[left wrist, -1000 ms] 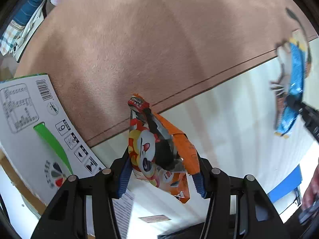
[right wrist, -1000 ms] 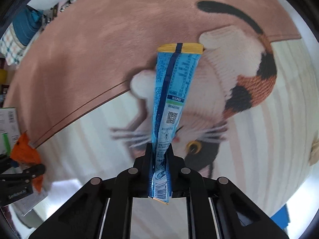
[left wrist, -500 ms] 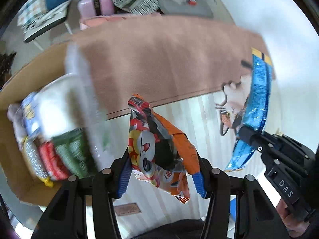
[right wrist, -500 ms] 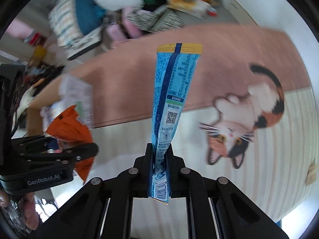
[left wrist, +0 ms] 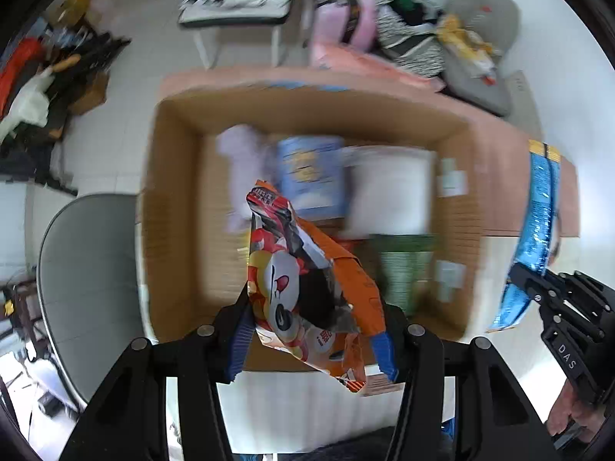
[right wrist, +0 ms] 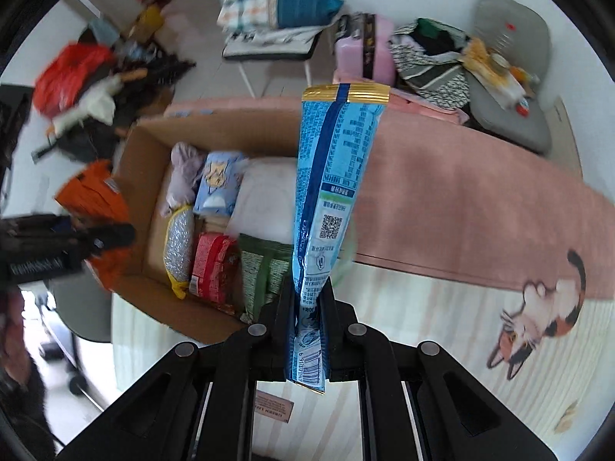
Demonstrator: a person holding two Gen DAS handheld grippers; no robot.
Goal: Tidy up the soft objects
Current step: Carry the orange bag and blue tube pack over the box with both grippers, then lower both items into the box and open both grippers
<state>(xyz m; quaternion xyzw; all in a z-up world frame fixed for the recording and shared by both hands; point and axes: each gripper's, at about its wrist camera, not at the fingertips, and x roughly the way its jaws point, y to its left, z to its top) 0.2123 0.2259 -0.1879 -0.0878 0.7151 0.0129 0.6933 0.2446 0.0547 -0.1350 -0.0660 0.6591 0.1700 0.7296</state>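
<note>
My left gripper (left wrist: 311, 338) is shut on an orange snack bag (left wrist: 303, 288) with a cartoon face, hanging above an open cardboard box (left wrist: 173, 230). My right gripper (right wrist: 307, 307) is shut on a long blue packet (right wrist: 330, 199) with a gold top edge, held upright over the box's right end. The box (right wrist: 142, 176) holds several soft packs: a lilac plush (right wrist: 184, 176), a blue pack (right wrist: 217, 184), a white pillow-like bag (right wrist: 265, 199), a red pack (right wrist: 211, 265) and a green pack (right wrist: 265, 269). The other gripper shows at the right edge (left wrist: 553, 299) and the left edge (right wrist: 57, 246).
The box stands on a pink mat (right wrist: 461, 207) beside a pale striped rug with a cat picture (right wrist: 538, 315). A grey round seat (left wrist: 84, 276) lies left of the box. Chairs with folded cloth (right wrist: 276, 11), bags and clothes piles (right wrist: 77, 88) crowd the far floor.
Both grippers have risen and swung left with their packets, from above the rug and mat to above the open box. The box's contents have come into view.
</note>
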